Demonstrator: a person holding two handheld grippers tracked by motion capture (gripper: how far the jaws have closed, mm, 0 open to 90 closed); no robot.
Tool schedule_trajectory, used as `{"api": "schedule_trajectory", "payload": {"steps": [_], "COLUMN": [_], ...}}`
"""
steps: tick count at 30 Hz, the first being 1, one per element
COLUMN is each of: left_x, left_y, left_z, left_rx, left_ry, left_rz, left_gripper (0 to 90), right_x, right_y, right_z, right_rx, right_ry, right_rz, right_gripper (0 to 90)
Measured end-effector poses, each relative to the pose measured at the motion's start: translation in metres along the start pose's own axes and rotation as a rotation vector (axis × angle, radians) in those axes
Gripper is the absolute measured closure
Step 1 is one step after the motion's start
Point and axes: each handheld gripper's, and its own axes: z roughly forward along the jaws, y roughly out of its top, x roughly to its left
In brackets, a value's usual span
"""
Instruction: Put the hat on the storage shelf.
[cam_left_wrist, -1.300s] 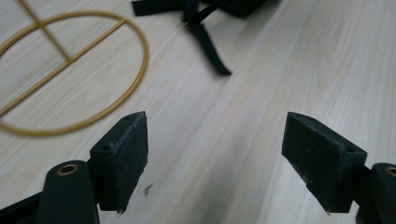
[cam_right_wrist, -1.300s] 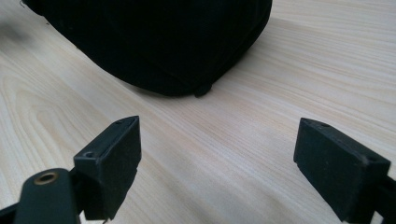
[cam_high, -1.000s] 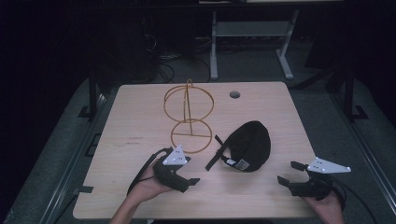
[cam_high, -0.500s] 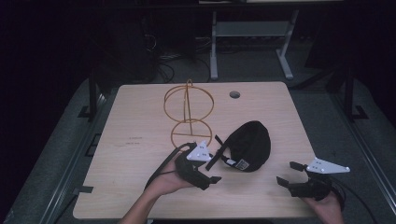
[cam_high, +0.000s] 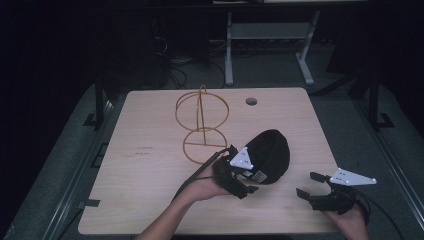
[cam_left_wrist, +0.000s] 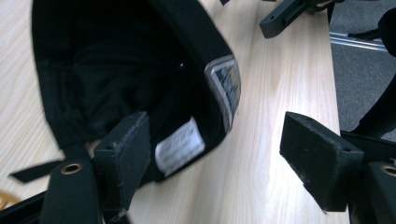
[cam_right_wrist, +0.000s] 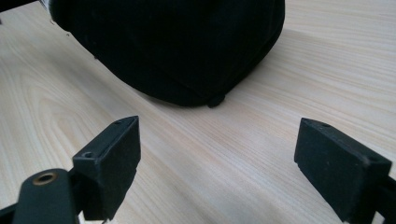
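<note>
A black cap (cam_high: 270, 152) lies on the wooden table (cam_high: 150, 170), right of centre, underside partly turned up. My left gripper (cam_high: 248, 181) is at the cap's near left edge, open. In the left gripper view the cap's rim (cam_left_wrist: 219, 70) with its white label (cam_left_wrist: 180, 144) lies between the wide-apart jaws, and the gripper (cam_left_wrist: 210, 154) is not closed on it. My right gripper (cam_high: 306, 184) rests low near the front right edge, open, a short way from the cap (cam_right_wrist: 173, 42). Bare wood lies between its jaws (cam_right_wrist: 217, 154).
A gold wire stand (cam_high: 202, 122) made of rings on a post stands at the table's centre back, just left of the cap. A round cable hole (cam_high: 251, 101) is in the back of the tabletop. A metal frame (cam_high: 270, 35) stands on the dark floor behind.
My left gripper has travelled right along the front of the table and reached the cap's edge. The right gripper and the cap have stayed where they were.
</note>
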Motion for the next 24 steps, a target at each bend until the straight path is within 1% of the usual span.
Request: {"api": "schedule_trajectory", "payload": {"steps": [1, 2, 3, 4, 6, 7, 8, 11, 12, 14, 16, 17, 18, 19, 21, 24], "left_x": [0.0, -0.001, -0.001, -0.001, 0.0, 0.001, 0.001, 0.001, 0.002, 0.002, 0.002, 0.002, 0.002, 0.001, 0.0, 0.001], "left_y": [0.002, 0.004, 0.005, 0.007, 0.008, 0.009, 0.009, 0.008, 0.008, 0.007, 0.006, 0.005, 0.004, 0.003, 0.001, -0.002], "left_z": [0.002, 0.005, 0.008, 0.01, 0.014, 0.016, 0.017, 0.019, 0.018, 0.016, 0.015, 0.014, 0.013, 0.013, 0.013, 0.011], "left_rx": [0.011, 0.011, 0.016, 0.023, 0.025, 0.033, 0.048, 0.042, 0.034, 0.032, 0.032, 0.032, 0.025, 0.022, 0.021, -0.005], "left_ry": [-0.005, -0.011, -0.015, -0.015, -0.015, -0.017, -0.012, -0.003, 0.004, 0.016, 0.016, 0.01, 0.005, -0.003, -0.022, -0.059], "left_rz": [0.009, 0.007, 0.012, 0.019, 0.012, -0.003, 0.003, -0.013, -0.009, 0.001, 0.013, 0.018, 0.03, 0.031, 0.05, 0.052], "left_gripper": [25.8, 25.8, 26.7, 28.7, 30.6, 32.6, 33.7, 39.6, 40.4, 46.1, 51.9, 55.3, 58.7, 63.3, 68.6, 76.3], "right_x": [0.0, 0.001, 0.001, 0.001, 0.002, 0.002, 0.002, 0.003, 0.003, 0.005, 0.005, 0.006, 0.007, 0.009, 0.012, 0.017], "right_y": [0.0, 0.0, 0.0, 0.0, 0.001, 0.001, 0.001, 0.001, 0.001, 0.002, 0.002, 0.003, 0.003, 0.005, 0.007, 0.012], "right_z": [0.0, 0.0, 0.0, 0.001, 0.001, 0.002, 0.002, 0.002, 0.003, 0.003, 0.004, 0.005, 0.005, 0.007, 0.011, 0.016], "right_rx": [-0.002, -0.002, -0.004, -0.002, 0.002, 0.0, 0.003, 0.006, 0.005, 0.006, 0.002, 0.004, 0.003, -0.002, -0.004, -0.013], "right_ry": [0.004, 0.004, 0.006, 0.007, 0.009, 0.012, 0.012, 0.016, 0.017, 0.021, 0.024, 0.024, 0.027, 0.032, 0.041, 0.057], "right_rz": [-0.001, -0.001, -0.005, -0.008, -0.007, -0.013, -0.016, -0.015, -0.017, -0.016, -0.025, -0.021, -0.025, -0.032, -0.043, -0.061], "right_gripper": [14.2, 14.2, 14.2, 14.2, 14.2, 14.2, 14.2, 14.2, 14.2, 14.3, 14.3, 14.2, 14.2, 14.2, 14.3, 14.3]}}
